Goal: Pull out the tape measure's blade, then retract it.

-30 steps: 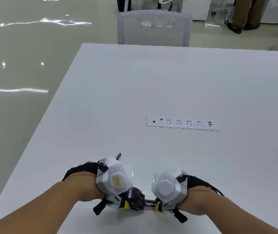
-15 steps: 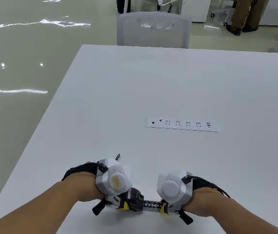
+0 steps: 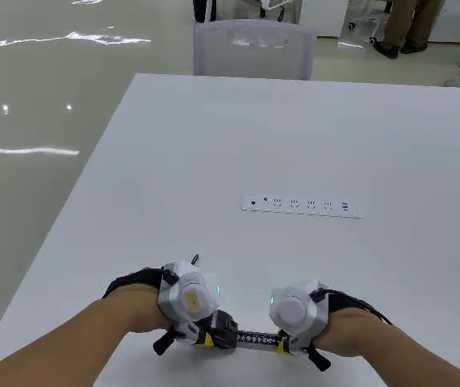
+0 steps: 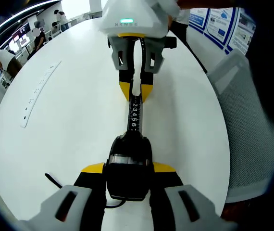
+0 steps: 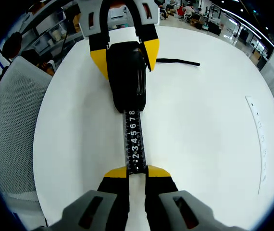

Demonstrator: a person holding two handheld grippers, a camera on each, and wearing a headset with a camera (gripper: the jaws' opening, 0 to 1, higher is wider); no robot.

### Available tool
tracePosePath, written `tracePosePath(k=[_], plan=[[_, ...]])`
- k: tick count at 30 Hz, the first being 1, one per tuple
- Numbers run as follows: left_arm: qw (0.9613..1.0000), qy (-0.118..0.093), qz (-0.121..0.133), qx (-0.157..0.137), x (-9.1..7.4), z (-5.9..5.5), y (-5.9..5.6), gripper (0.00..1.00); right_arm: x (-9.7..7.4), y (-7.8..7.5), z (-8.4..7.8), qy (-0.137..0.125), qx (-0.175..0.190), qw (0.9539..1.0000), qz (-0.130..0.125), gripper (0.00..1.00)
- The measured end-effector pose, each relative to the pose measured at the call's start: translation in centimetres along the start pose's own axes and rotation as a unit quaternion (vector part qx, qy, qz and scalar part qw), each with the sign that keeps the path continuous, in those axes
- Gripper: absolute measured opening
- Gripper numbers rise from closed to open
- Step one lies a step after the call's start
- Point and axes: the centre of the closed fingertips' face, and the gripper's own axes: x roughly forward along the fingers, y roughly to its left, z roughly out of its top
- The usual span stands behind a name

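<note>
Head view: right tool [image 3: 285,345] has moved right, away from left tool [image 3: 210,337], so more blade [image 3: 254,339] shows between them; pull-out under way, retract not yet begun. Left tool clamps the tape measure [image 4: 129,159] at the counter's [image 3: 294,129] near edge, right tool pinches the blade end; hook hidden between its jaws

Tape measure case [image 5: 127,72]: black. Blade [image 5: 133,139]: black, with white numerals and graduation marks. Left tool [image 4: 129,168] and right tool [image 5: 136,172]: yellow tips on black jaws, white-grey housings, green indicator lights. Tabletop [image 3: 294,137]: plain white. Power strip [image 3: 301,205]: white, dark sockets. Chair [image 3: 254,48]: grey mesh. Floor [image 3: 44,89]: glossy pale green
</note>
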Motion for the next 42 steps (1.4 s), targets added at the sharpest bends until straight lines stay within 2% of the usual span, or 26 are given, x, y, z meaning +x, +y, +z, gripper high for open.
tracePosePath(k=[9, 25, 35, 42], plan=[[1.0, -0.001, 0.0, 0.003, 0.2, -0.1, 0.1, 0.29, -0.5, -0.1, -1.5, 0.024, 0.002, 0.9997, 0.008, 0.09], [1.0, -0.003, -0.001, 0.0, 0.4, -0.3, 0.3, 0.29, -0.5, -0.7, -3.4, 0.038, -0.003, 0.9993, 0.003, 0.09], [1.0, -0.002, 0.002, -0.003, 0.5, -0.4, 0.3, 0.29, -0.9, -0.5, -3.3, 0.047, -0.01, 0.9988, -0.003, 0.1], [1.0, -0.004, 0.004, -0.004, 0.5, -0.4, 0.3, 0.29, -1.4, -0.3, -3.9, 0.047, -0.01, 0.9988, -0.002, 0.09]])
